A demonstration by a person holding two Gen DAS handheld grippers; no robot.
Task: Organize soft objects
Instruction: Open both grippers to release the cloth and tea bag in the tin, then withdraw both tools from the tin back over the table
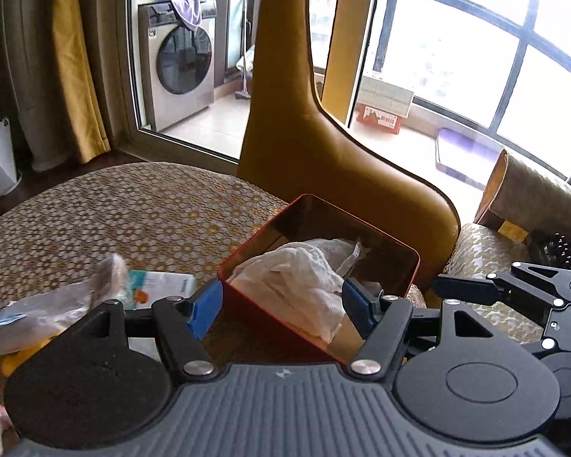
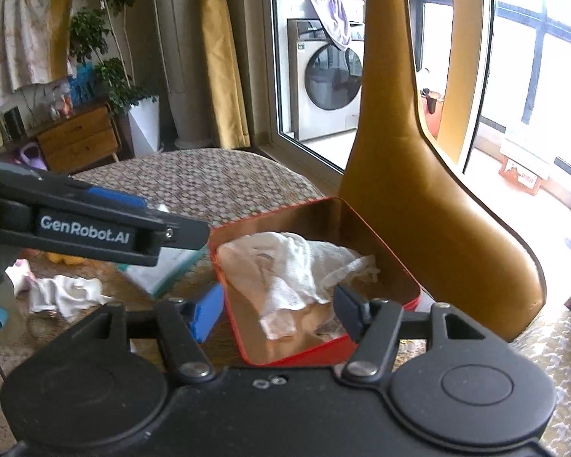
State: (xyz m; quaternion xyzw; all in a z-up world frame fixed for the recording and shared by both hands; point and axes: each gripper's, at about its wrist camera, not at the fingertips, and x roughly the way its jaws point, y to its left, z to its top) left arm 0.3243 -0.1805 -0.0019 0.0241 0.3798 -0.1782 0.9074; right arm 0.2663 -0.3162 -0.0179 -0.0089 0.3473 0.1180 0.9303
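Both wrist views show one moment of sorting soft objects on the patterned bench (image 1: 95, 209).

Done so far: a white cloth (image 1: 297, 278) lies crumpled inside the red tin (image 1: 361, 221), which stands at your 12 o'clock, in front of the tan chair back (image 1: 304, 144). The cloth fills much of the tin, one fold draped toward the near wall.

Tool state: your left tool (image 1: 281, 304) is released, its blue pads apart with nothing between them but the view of the tin's near corner. Your right tool (image 2: 278, 312) is likewise released; its fingers frame the tin and cloth without pressing on either, so the cloth appears to have been let go.

Left to do: in the right wrist view a second white cloth (image 2: 64, 293) lies loose on the bench at 9 o'clock, with a pinkish item (image 2: 19, 270) beside it. In the left wrist view a clear plastic bag (image 1: 45, 308) and a flat tissue pack (image 1: 163, 285) sit at 10 o'clock, and something yellow (image 1: 19, 358) shows beneath the bag. Judged from this, the task is partly complete: one item is stowed and several remain outside the tin.
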